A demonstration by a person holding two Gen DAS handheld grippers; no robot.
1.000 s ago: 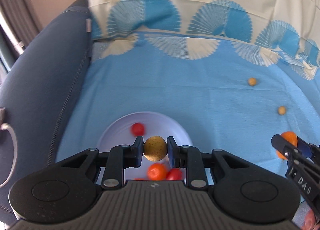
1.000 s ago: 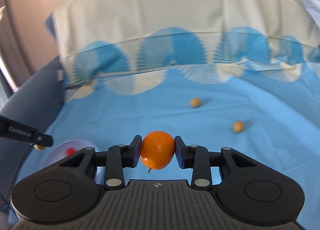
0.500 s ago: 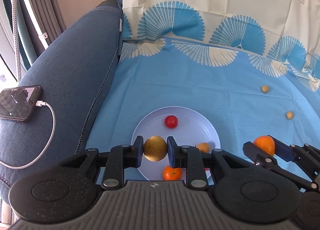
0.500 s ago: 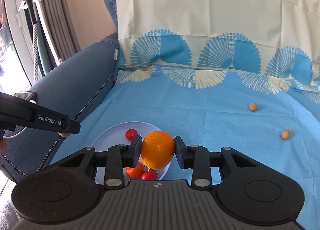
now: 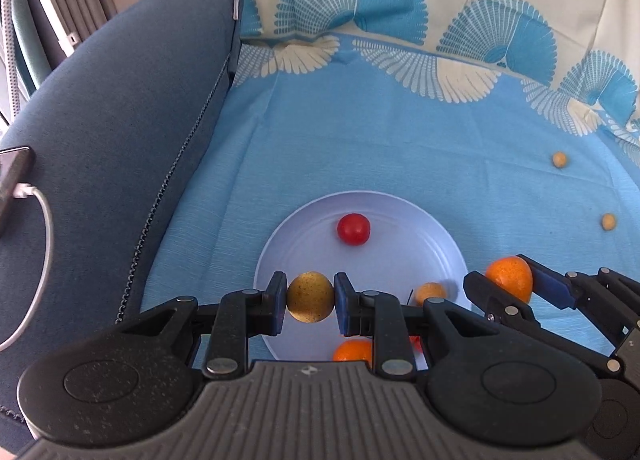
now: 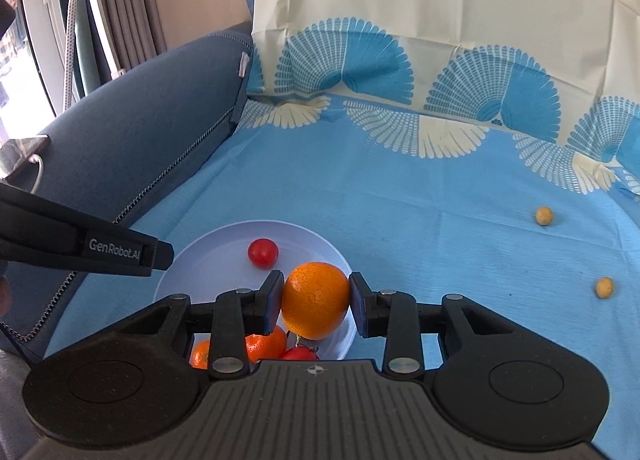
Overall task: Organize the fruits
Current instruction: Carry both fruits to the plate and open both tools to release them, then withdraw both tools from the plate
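The left gripper (image 5: 310, 303) tips down over the near left part of the white plate (image 5: 400, 216) and squeezes a small yellow-brown fruit (image 5: 310, 302). To its right, the right gripper (image 6: 316, 302) tips down over the plate's near right edge, squeezing an orange (image 6: 316, 300).

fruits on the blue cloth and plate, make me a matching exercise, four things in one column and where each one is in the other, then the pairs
Things
1. yellow-brown fruit
2. orange
3. red tomato
4. two small yellow fruits

Places
A. loose on the blue cloth, off the plate
B. clamped in the right tool
C. lying on the plate
D. clamped in the left tool

Pairs: 1-D, 2-B, 3-C, 4-A
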